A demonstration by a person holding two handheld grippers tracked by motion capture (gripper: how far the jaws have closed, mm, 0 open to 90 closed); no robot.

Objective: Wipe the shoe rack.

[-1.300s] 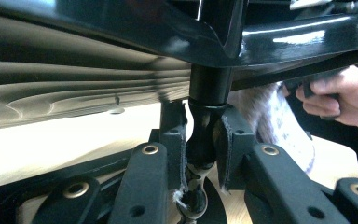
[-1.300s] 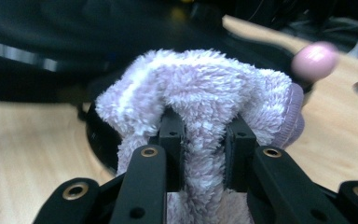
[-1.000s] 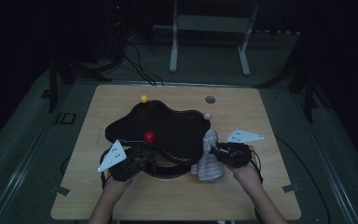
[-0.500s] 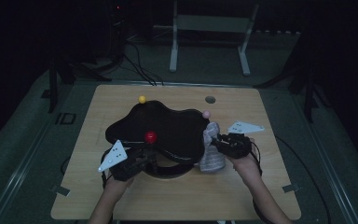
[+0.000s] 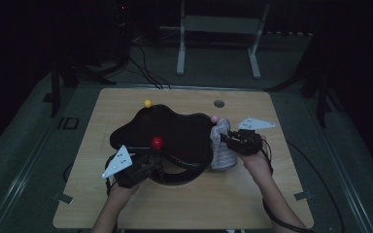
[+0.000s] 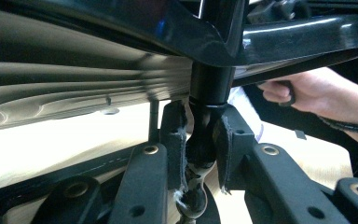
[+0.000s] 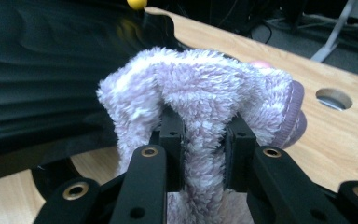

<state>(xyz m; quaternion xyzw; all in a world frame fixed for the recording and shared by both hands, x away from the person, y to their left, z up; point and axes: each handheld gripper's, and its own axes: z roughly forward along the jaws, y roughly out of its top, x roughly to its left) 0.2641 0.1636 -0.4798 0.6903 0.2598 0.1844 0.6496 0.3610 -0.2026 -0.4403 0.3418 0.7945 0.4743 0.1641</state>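
High view shows the right gripper [image 5: 229, 138] fingers clamped on the fuzzy sock [image 5: 221, 150] right of the black rack [image 5: 170, 133], left gripper [image 5: 161, 162] gripping its post [image 6: 208, 126]; lift the sock steadily, rack braced.

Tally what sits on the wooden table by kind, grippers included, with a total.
Black glossy wavy-edged stand with rod: 1
Small balls on the stand: 3 (yellow, red, pink)
Fluffy lilac sock: 1
Handheld grippers: 2 (left gripper on the stand's rod, right gripper on the sock)
Total: 7
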